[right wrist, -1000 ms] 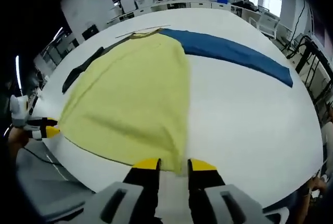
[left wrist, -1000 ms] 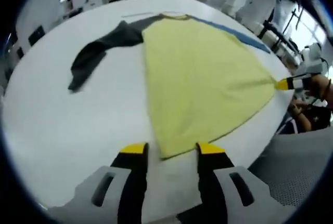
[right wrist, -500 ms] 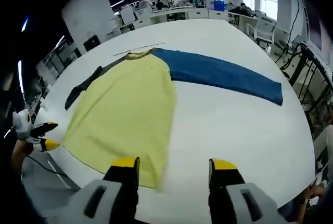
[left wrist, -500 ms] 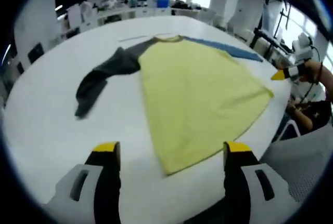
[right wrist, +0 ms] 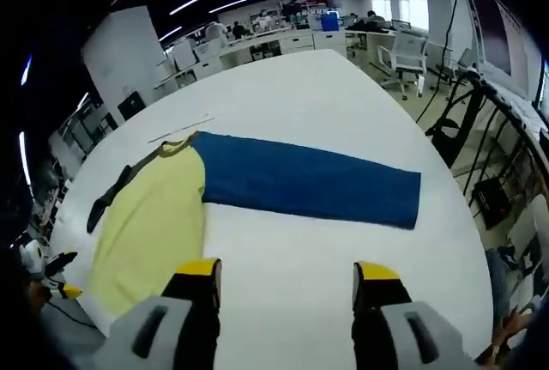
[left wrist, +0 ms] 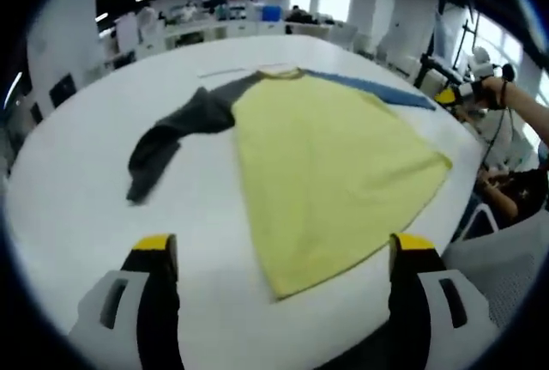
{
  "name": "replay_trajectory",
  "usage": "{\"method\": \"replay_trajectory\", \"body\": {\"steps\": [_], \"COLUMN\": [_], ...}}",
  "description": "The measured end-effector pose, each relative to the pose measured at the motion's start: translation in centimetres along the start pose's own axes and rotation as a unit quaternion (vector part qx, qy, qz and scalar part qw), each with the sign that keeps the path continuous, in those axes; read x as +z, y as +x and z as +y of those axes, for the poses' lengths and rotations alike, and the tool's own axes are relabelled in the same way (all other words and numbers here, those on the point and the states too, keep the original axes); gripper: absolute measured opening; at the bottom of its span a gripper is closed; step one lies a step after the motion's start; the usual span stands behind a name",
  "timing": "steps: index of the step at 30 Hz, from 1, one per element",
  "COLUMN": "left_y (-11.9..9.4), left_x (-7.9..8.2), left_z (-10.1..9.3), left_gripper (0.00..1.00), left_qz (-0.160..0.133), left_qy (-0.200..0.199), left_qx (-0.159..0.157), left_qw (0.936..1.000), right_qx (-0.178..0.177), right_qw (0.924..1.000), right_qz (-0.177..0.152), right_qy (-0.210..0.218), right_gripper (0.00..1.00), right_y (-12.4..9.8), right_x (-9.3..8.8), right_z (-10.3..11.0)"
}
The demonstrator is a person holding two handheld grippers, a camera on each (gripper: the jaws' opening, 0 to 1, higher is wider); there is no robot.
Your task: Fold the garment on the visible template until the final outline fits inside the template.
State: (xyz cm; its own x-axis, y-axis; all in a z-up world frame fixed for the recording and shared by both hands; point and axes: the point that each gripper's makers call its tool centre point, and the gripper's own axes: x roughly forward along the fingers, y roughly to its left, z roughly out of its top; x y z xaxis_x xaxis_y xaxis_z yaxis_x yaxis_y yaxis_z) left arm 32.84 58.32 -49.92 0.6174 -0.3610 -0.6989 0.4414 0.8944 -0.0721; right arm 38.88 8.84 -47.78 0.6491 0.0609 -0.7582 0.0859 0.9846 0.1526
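A long-sleeved shirt lies flat on the white table. Its yellow body spreads from the collar down to a hem near my left gripper, which is open with nothing between its jaws. A dark grey sleeve trails off to the left, and a blue sleeve runs to the right. In the right gripper view the blue sleeve stretches straight across the table, with the yellow body to its left. My right gripper stands open above bare table. A thin pale line lies past the collar.
The right gripper hangs in a person's hand beyond the table's right edge. A person sits low at that side. The left gripper shows at the table's near-left edge. Desks and a chair stand behind.
Both grippers were shut on the hem's two corners, then let go and opened wide. Both have drawn back from the shirt, and the right view has swung over to the blue sleeve.
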Motion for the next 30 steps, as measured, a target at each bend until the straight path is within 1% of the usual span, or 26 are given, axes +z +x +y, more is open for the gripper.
{"method": "replay_trajectory", "body": {"steps": [1, 2, 3, 4, 5, 7, 8, 10, 11, 12, 13, 14, 16, 17, 19, 22, 25, 26, 27, 28, 29, 30], "left_y": [0.1, 0.2, 0.4, 0.5, 0.6, 0.6, 0.6, 0.7, 0.7, 0.7, 0.8, 0.7, 0.7, 0.7, 0.7, 0.7, 0.6, 0.6, 0.5, 0.5, 0.4, 0.4], "left_x": [0.1, 0.1, 0.1, 0.1, 0.3, 0.4, 0.5, 0.5, 0.5, 0.3, 0.2, 0.2, 0.2, 0.1, 0.1, 0.2, 0.5, 0.6, 0.6, 0.5, 0.4, 0.3], "left_z": [0.0, 0.0, 0.0, 0.0, 0.0, 0.1, 0.1, 0.2, 0.2, 0.3, 0.3, 0.3, 0.4, 0.4, 0.5, 0.5, 0.7, 0.8, 0.8, 0.9, 0.9, 0.9], "left_gripper": [0.99, 0.99, 0.99, 0.99, 0.99, 0.99, 0.99, 0.99, 0.99, 0.98, 0.98, 0.98, 0.97, 0.97, 0.96, 0.96, 0.95, 0.94, 0.94, 0.93, 0.91, 0.88], "left_qz": [0.000, 0.001, 0.008, 0.009, 0.009, 0.010, 0.009, 0.012, 0.015, 0.020, 0.021, 0.020, 0.020, 0.020, 0.018, 0.015, 0.009, 0.008, 0.008, 0.010, 0.012, 0.013], "left_qy": [0.001, 0.003, 0.004, 0.006, 0.008, 0.008, 0.008, 0.006, 0.009, 0.010, 0.011, 0.012, 0.007, 0.006, 0.000, -0.003, -0.004, -0.004, -0.004, -0.004, -0.005, -0.007], "left_qx": [0.000, -0.001, 0.000, 0.000, 0.001, 0.003, 0.003, 0.005, 0.004, 0.007, 0.008, 0.008, 0.011, 0.010, 0.011, 0.012, 0.015, 0.016, 0.017, 0.018, 0.019, 0.018], "left_qw": [1.0000, 1.0000, 1.0000, 0.9999, 0.9999, 0.9999, 0.9999, 0.9999, 0.9998, 0.9997, 0.9997, 0.9997, 0.9997, 0.9997, 0.9998, 0.9998, 0.9998, 0.9998, 0.9998, 0.9998, 0.9997, 0.9997], "right_qx": [0.004, 0.007, 0.005, 0.003, -0.005, -0.031, -0.038, -0.048, -0.056, -0.058, -0.061, -0.072, -0.075, -0.079, -0.083, -0.081, -0.074, -0.079, -0.087, -0.094, -0.104, -0.107], "right_qw": [0.9999, 0.9999, 0.9994, 0.9994, 0.9995, 0.9994, 0.9992, 0.9986, 0.9979, 0.9976, 0.9974, 0.9968, 0.9966, 0.9963, 0.9962, 0.9963, 0.9952, 0.9942, 0.9943, 0.9948, 0.9939, 0.9936], "right_qz": [0.004, 0.001, -0.008, -0.007, -0.004, -0.010, -0.007, -0.012, -0.018, -0.016, -0.015, -0.013, -0.011, -0.007, 0.012, 0.013, 0.012, 0.011, 0.008, 0.017, 0.023, 0.022], "right_qy": [0.008, 0.013, 0.032, 0.034, 0.032, 0.014, 0.012, 0.017, 0.028, 0.035, 0.035, 0.033, 0.033, 0.035, 0.024, 0.026, 0.062, 0.073, 0.061, 0.035, 0.027, 0.029], "right_gripper": [0.59, 0.59, 0.59, 0.59, 0.58, 0.56, 0.55, 0.54, 0.54, 0.54, 0.54, 0.53, 0.49, 0.49, 0.47, 0.41, 0.35, 0.32, 0.29, 0.27, 0.24, 0.22], "right_y": [0.3, 0.6, 1.1, 1.2, 1.6, 2.1, 2.3, 2.9, 3.0, 3.3, 3.4, 3.6, 3.9, 4.0, 4.2, 4.4, 4.6, 4.6, 4.2, 4.0, 3.7, 3.6], "right_x": [0.3, 0.6, 1.1, 1.2, 1.3, 1.8, 1.8, 2.2, 2.4, 2.4, 2.4, 2.2, 2.1, 1.9, 1.1, 0.8, 0.6, 0.5, 0.7, 0.6, 0.5, 0.5], "right_z": [-0.4, -0.6, -1.2, -1.5, -2.2, -3.7, -4.1, -5.3, -6.0, -6.5, -6.9, -7.5, -8.1, -8.3, -8.6, -8.5, -8.5, -8.5, -8.6, -8.7, -8.9, -8.8]}}
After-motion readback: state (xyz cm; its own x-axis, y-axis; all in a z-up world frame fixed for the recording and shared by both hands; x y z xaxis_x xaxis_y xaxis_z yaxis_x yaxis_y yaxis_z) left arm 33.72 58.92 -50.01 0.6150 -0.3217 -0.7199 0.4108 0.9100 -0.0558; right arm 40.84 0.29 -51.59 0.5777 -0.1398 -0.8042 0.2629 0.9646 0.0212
